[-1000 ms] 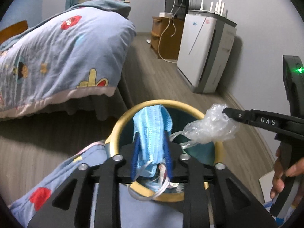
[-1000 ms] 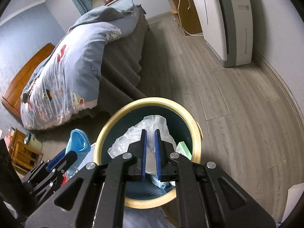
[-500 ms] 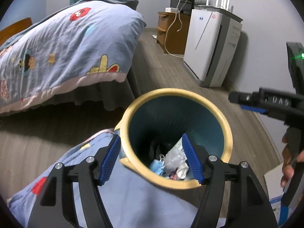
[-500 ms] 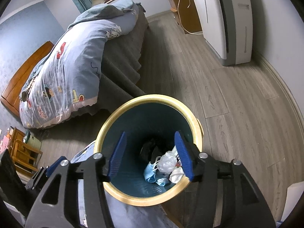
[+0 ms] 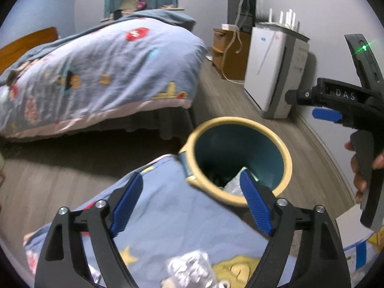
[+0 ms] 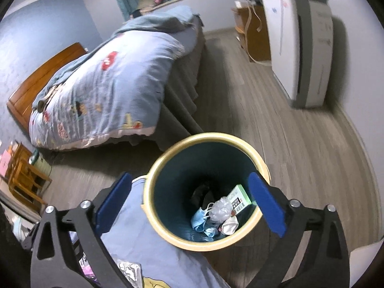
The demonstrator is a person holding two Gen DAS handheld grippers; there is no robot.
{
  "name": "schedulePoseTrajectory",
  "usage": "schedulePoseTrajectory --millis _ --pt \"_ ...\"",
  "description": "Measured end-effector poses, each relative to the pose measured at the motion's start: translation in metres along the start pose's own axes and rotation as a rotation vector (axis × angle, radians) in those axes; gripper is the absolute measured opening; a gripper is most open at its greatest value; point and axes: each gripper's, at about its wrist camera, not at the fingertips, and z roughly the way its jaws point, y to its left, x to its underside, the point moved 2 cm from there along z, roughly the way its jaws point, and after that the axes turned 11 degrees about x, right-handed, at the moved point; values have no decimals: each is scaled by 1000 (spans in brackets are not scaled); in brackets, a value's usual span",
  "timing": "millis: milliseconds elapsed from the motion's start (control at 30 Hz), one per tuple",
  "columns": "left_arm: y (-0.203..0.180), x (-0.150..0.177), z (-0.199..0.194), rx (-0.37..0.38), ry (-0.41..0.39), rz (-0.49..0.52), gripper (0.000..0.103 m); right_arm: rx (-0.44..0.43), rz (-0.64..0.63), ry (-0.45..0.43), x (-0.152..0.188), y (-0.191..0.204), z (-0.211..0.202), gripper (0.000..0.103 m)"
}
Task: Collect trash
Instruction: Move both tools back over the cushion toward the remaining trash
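The round dark-teal bin with a cream rim [image 6: 204, 189] lies ahead of and below both grippers, holding dropped trash; crumpled silver foil [image 5: 189, 267] lies on the blue quilt, nearest the left gripper [image 5: 192, 206]. Left gripper and right gripper [image 6: 192, 208] fingers are opening, empty

Dim, cool indoor light over both views — flat and bluish, no clear source in sight. Heavy fisheye bending curves the floor [image 6: 300, 148] boards and walls, with black vignette in every corner. Motion blur smears the bed [image 5: 96, 72] and the purifier [image 6: 302, 48]. Deep shadow sits under the bed and down inside the bin [image 6: 206, 144]. A green LED [image 5: 364, 47] flares with small streaks at the left view's right edge.
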Motion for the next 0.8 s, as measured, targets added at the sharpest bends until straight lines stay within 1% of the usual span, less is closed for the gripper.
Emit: schedulePoseTrajectory --millis 133,233,333,400,533,567,633,700,800 --pt "11 14 -44 -43 -27 -28 89 -24 -50 -29 2 27 -22 97" --pt "22 29 -76 -59 -29 -50 89 -68 -111 -27 10 60 -37 97" --pt "33 41 -105 -86 -38 -69 89 -104 -188 -47 21 94 -58 97" --pt "41 49 -129 -105 -52 -90 90 -116 -199 -51 28 106 -68 97" --pt "56 68 -164 -137 -59 -125 92 -143 -148 -3 45 119 -77 97" --pt "60 73 -168 -144 -57 -134 92 -145 -135 22 52 124 -77 97" --pt "70 86 -179 -165 -55 -162 92 -155 -128 47 65 131 -77 97" --pt "81 98 -185 -185 -38 -197 92 -147 -142 71 78 135 -74 97" --pt "97 107 -189 -193 -31 -242 92 -130 -143 105 98 137 -66 97"
